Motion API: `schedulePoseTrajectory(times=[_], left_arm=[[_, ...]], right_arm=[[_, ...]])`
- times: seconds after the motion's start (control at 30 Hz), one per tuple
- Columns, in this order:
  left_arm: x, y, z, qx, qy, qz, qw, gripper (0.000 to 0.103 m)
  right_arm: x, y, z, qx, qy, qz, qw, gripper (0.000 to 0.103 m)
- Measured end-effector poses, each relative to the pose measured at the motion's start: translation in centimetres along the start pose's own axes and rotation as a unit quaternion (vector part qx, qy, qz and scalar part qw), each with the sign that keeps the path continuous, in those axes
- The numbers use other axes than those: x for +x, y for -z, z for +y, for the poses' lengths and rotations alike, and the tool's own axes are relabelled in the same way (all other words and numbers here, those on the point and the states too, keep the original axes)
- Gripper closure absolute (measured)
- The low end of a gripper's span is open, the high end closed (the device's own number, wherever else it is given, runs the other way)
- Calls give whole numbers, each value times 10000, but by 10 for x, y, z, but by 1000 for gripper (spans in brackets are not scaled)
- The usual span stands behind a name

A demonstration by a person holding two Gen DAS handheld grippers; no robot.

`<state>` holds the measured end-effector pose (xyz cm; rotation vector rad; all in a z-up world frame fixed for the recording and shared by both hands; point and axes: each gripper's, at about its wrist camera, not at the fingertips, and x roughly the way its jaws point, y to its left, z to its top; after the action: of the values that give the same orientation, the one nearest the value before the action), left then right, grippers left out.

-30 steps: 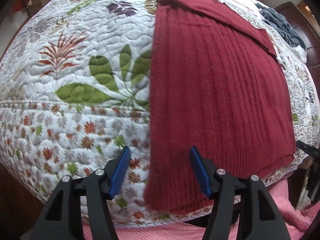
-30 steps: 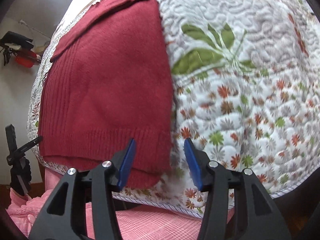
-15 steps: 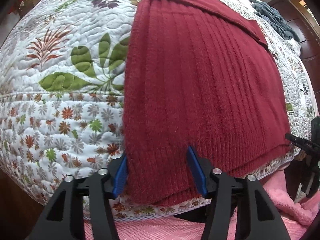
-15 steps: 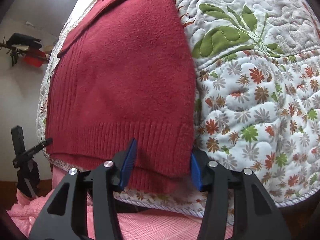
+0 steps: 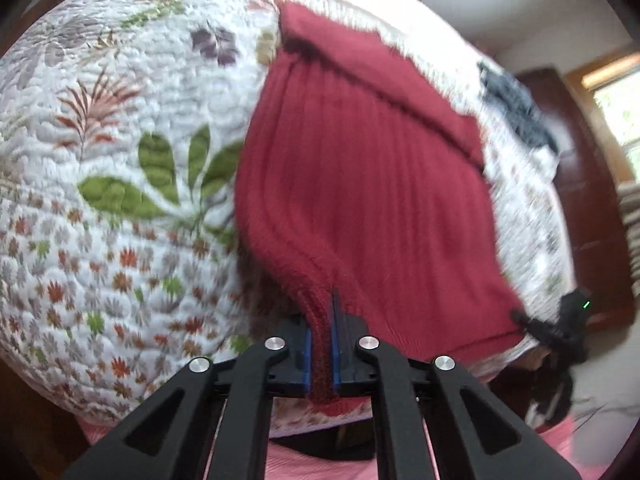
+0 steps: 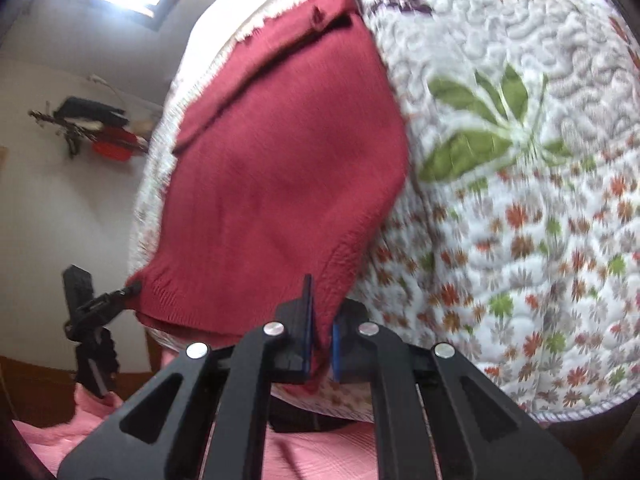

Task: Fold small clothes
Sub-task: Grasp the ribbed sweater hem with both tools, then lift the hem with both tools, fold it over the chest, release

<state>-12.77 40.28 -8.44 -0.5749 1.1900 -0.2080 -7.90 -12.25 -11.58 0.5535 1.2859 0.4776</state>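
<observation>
1. Sweater [image 5: 360, 184] is lying on the quilt [image 5: 120, 160] over the bed, its hem hanging at the near edge; a sleeve is lying folded across the far end.
2. Left gripper [image 5: 319, 354] is now gripping the near left hem corner, jaws clamped together on the knit. Half a second ago they were standing apart around it.
3. Right gripper [image 6: 320, 354] is doing the same at the near right corner, jaws pinched on the hem, where before they were only straddling it.
4. Both corners are lifting off the quilt; fabric is tenting up toward each gripper.
5. Judgement: grasp is done, so the hem is ready to be carried toward the far end for the fold.
6. Dark cloth [image 5: 516, 116] is lying further off on the bed.
</observation>
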Motion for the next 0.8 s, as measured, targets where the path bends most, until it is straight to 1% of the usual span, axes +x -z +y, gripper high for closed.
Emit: schedulePoseTrajectory(times=[0.1, 0.2, 0.3, 0.37, 0.43, 0.6, 0.8], left_arm=[[-7, -19, -3, -51, 118, -184, 9997, 97], [-9, -37, -4, -96, 181, -347, 9992, 97], [-5, -58, -5, -161, 207, -460, 9986, 97], [2, -75, -3, -225, 205, -497, 9983, 97], [10, -87, -2, -278, 177, -502, 9982, 97], [34, -120, 9, -484, 131, -433, 9978, 97], [58, -143, 21, -683, 101, -303, 9972, 97]], right_arm=[[-8, -19, 5, 14, -143, -117, 9998, 98], [-12, -43, 9, -24, -149, -197, 9997, 98], [-7, -69, 15, -47, -105, -225, 9997, 98], [-7, -84, 11, -43, -63, -203, 9998, 98], [1, -102, 9, 3, -60, -160, 9999, 98], [23, -133, 6, 85, 21, 0, 10000, 98], [40, -158, -8, 354, -63, 175, 9992, 98]])
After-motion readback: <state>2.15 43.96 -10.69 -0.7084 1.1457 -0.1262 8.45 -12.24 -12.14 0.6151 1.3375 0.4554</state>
